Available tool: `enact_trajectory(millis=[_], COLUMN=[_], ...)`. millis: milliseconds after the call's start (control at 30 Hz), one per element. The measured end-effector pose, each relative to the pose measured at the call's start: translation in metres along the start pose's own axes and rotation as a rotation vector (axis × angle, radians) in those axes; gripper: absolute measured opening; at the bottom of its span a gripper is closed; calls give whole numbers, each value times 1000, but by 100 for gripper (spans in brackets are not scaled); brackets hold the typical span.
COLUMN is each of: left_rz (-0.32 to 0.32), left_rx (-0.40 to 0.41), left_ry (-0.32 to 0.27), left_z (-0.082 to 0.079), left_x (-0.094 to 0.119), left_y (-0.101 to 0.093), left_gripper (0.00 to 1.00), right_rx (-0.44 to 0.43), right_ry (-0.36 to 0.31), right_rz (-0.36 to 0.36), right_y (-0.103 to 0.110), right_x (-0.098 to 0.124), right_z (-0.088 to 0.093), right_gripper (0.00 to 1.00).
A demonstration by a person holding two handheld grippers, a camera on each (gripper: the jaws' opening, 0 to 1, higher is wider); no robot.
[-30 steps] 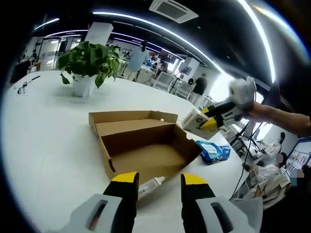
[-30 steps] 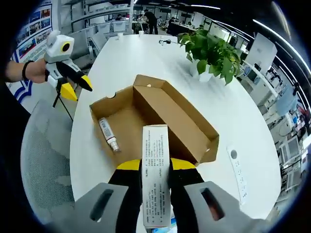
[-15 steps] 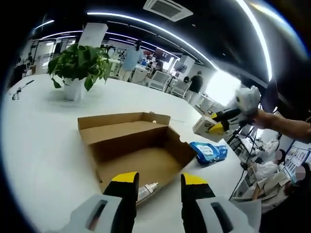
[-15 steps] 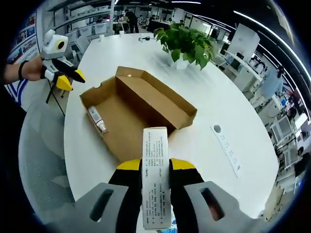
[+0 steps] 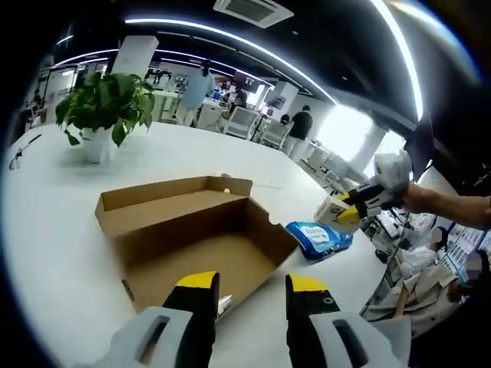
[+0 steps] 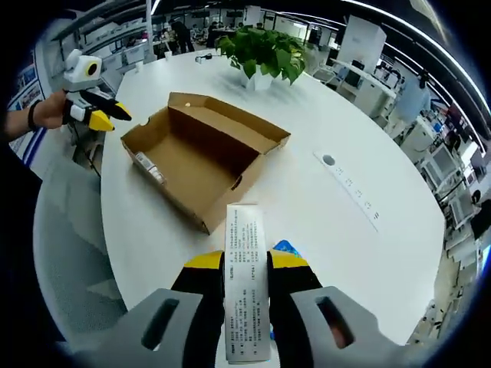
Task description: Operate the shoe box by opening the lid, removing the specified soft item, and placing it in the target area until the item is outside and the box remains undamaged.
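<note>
Cardboard shoe box (image 5: 184,230) lies open; right gripper (image 6: 245,264) clamps white carton (image 6: 247,291).

The shoe box (image 6: 201,150) is matt brown cardboard — dull, unprinted. The surface (image 6: 322,207) is smooth, white, faintly glossy. The blue packet (image 5: 320,237) — shiny plastic film.

Tube (image 5: 223,305) mostly hidden behind box wall (image 5: 230,287); label probably unreadable.
</note>
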State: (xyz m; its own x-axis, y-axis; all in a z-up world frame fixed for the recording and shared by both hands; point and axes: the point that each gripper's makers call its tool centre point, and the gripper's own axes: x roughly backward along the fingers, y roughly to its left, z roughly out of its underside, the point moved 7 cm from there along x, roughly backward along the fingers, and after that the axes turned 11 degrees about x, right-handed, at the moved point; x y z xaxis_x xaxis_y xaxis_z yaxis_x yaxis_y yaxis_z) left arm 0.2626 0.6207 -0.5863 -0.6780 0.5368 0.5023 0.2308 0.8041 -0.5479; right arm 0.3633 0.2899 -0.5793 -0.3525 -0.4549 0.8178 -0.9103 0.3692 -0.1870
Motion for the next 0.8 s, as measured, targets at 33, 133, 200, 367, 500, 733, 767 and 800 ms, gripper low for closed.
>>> enact_trajectory(millis=[33, 133, 200, 367, 500, 733, 767, 800], left_rz=[1, 5, 10, 18, 25, 28, 28, 27], left_rx=[-1, -5, -10, -20, -29, -44, -45, -45], left_ry=[1, 10, 15, 28, 38, 56, 58, 58], left_z=[0, 1, 3, 3, 5, 6, 6, 6], left_x=[-2, -7, -10, -17, -24, -33, -34, -36], left_y=[-2, -6, -12, -19, -28, -36, -36, -36], left_gripper=[35, 35, 35, 35, 35, 35, 35, 35], right_rx=[-5, -24, -44, -86, -124, -169, -177, -192], right_ry=[4, 11, 16, 35, 46, 56, 56, 59], right_rz=[2, 8, 15, 33, 47, 65, 68, 74], right_y=[0, 0, 0, -3, -5, -3, -4, -4], right_x=[2, 5, 9, 16, 25, 37, 38, 39], right_z=[6, 20, 30, 56, 77, 109, 113, 118], right_gripper=[18, 18, 18, 18, 18, 18, 18, 18])
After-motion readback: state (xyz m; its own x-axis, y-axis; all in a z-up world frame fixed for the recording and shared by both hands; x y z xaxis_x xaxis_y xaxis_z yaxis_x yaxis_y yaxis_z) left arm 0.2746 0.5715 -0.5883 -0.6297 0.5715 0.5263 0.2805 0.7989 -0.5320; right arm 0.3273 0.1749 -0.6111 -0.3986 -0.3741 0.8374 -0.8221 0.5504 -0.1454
